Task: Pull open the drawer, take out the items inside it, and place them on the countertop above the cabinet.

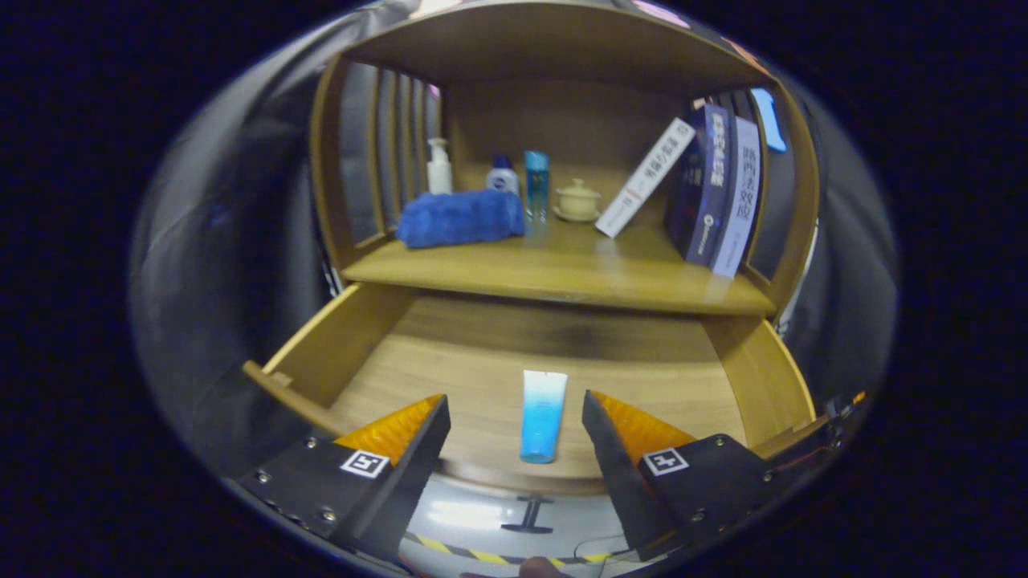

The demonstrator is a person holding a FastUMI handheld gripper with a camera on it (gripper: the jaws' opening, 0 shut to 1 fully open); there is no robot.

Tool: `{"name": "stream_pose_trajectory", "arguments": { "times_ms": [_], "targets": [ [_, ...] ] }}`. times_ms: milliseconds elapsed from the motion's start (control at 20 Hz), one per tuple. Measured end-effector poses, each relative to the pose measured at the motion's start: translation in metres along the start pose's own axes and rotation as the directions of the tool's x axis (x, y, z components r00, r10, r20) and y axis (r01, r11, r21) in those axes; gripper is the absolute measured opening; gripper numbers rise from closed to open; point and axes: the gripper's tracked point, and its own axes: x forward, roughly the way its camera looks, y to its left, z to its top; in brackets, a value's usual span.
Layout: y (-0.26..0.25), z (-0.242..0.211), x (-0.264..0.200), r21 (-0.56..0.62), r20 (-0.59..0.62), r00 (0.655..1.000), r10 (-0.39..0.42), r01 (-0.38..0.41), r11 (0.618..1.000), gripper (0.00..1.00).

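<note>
Gripper (pixel 516 417) held wide open, nothing gripped. Blue tube (pixel 543 415) seen lying at 12 o'clock between the fingertips, near the front edge of the pulled-out drawer (pixel 353 337); bare drawer floor all around. Countertop (pixel 562 269) edge above.

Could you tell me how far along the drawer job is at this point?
Done: the drawer is pulled open. In hand: the gripper is open and holds nothing, its fingers either side of the blue tube lying on the drawer floor. Left: grasp the tube, lift it out and set it on the countertop, where a towel, bottles and books stand.
</note>
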Motion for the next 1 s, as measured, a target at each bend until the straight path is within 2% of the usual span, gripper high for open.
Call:
{"name": "stream_pose_trajectory", "arguments": {
  "times_ms": [50, 150, 250, 300, 400, 500, 550, 600, 650, 700, 850, 1000],
  "targets": [
    [-0.004, -0.003, 0.011, 0.028, -0.068, 0.997, -0.025, 0.027, 0.999, 0.99],
    [0.000, -0.018, 0.030, 0.098, -0.219, 0.976, 0.015, 0.007, 0.995, 1.00],
    [0.006, -0.032, 0.039, 0.167, -0.362, 0.931, 0.056, 0.005, 0.986, 1.00],
    [0.002, -0.037, 0.044, 0.175, -0.416, 0.908, 0.044, 0.033, 0.984, 1.00],
    [-0.010, -0.053, 0.062, 0.139, -0.505, 0.862, -0.035, 0.121, 0.983, 1.00],
    [-0.002, -0.060, 0.068, 0.147, -0.543, 0.840, -0.004, 0.100, 0.984, 0.78],
    [0.004, -0.060, 0.073, 0.134, -0.538, 0.843, 0.028, 0.052, 0.990, 0.66],
    [-0.006, -0.040, 0.065, 0.132, -0.518, 0.855, 0.023, 0.053, 0.990, 0.66],
    [-0.007, -0.057, 0.080, 0.138, -0.498, 0.867, 0.018, 0.058, 0.989, 0.39],
    [-0.010, -0.055, 0.081, 0.128, -0.489, 0.872, 0.022, 0.046, 0.991, 0.39],
    [-0.006, -0.041, 0.076, 0.103, -0.386, 0.922, 0.027, 0.014, 0.995, 0.39],
    [-0.003, -0.017, 0.060, 0.154, -0.245, 0.966, 0.088, -0.051, 0.987, 0.39]
  ]
}}
